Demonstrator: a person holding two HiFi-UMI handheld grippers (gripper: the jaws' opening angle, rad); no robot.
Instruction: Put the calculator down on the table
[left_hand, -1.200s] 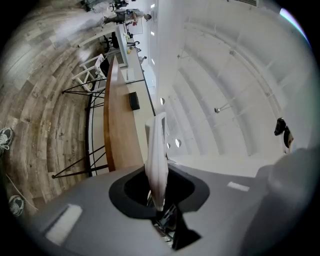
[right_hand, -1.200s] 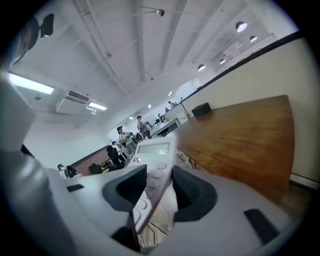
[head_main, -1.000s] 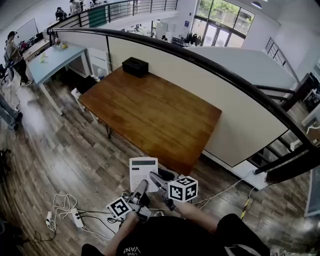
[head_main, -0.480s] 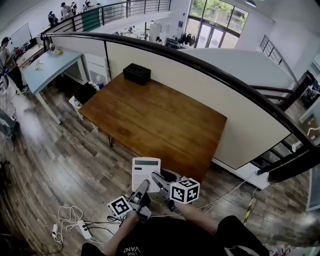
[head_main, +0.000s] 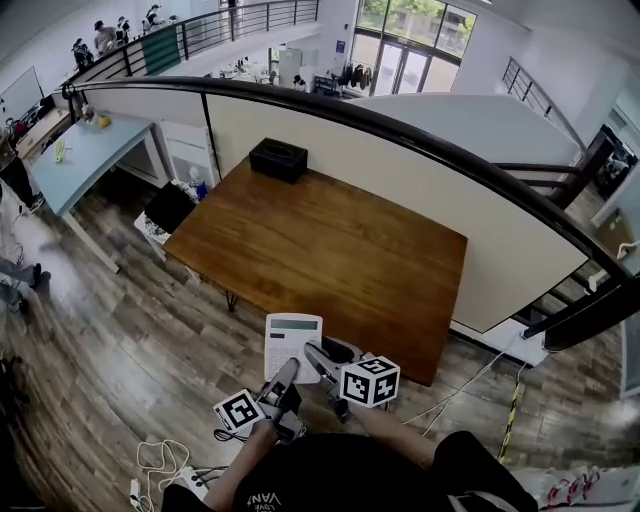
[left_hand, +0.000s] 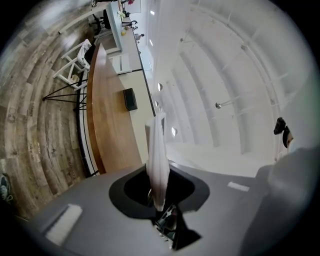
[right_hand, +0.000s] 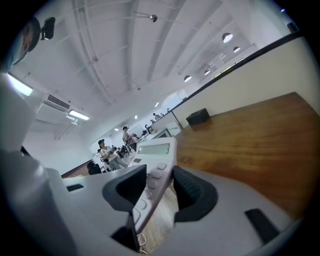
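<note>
Left gripper (head_main: 284, 370) and right gripper (head_main: 319, 356) each pinch the flat white plastic calculator (head_main: 291, 338), jaws narrowly apart; smooth rectangular wooden table (head_main: 330, 250) ahead.

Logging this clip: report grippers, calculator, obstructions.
Left gripper and right gripper shut on calculator. Calculator in air, not yet on table. Black box at far corner, out of the way.

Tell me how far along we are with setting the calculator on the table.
Done: the calculator is picked up, clamped by the left claw and the right claw. In hand: it hangs over the wood floor, seemingly just short of the near edge of the table. Left: bring it over the tabletop, lower it flat and open both claws.
</note>
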